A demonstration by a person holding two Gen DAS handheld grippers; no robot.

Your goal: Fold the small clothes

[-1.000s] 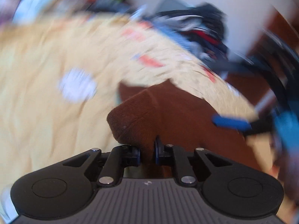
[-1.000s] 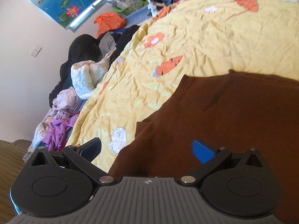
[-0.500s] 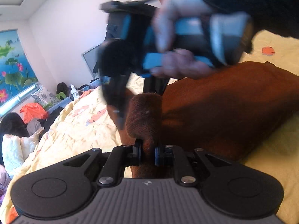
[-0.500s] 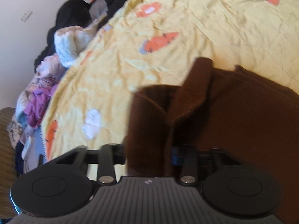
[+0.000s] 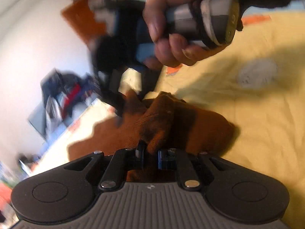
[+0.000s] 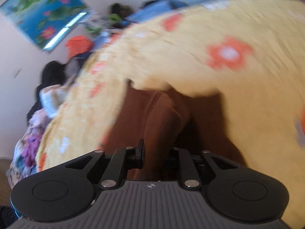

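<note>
A brown knit garment (image 5: pixel 200 127) lies bunched on a yellow flowered bedspread (image 5: pixel 257 99). My left gripper (image 5: pixel 150 156) is shut on a fold of it. My right gripper (image 6: pixel 154 156) is shut on another fold of the same brown garment (image 6: pixel 164 114), which hangs up off the bedspread (image 6: pixel 209 72). In the left wrist view the right gripper (image 5: pixel 125 99) shows blurred above the cloth, held by a hand (image 5: pixel 167 34), and the two grippers are close together.
A heap of clothes (image 6: pixel 47 99) lies along the bed's left edge below a lotus picture (image 6: pixel 43 17) on the wall. More dark clothes (image 5: pixel 63 91) and a wooden cabinet (image 5: pixel 83 13) stand beyond the bed.
The right gripper went from open to shut on the brown garment and lifted it. Both grippers swung with the cloth, and the garment is now bunched between them.
</note>
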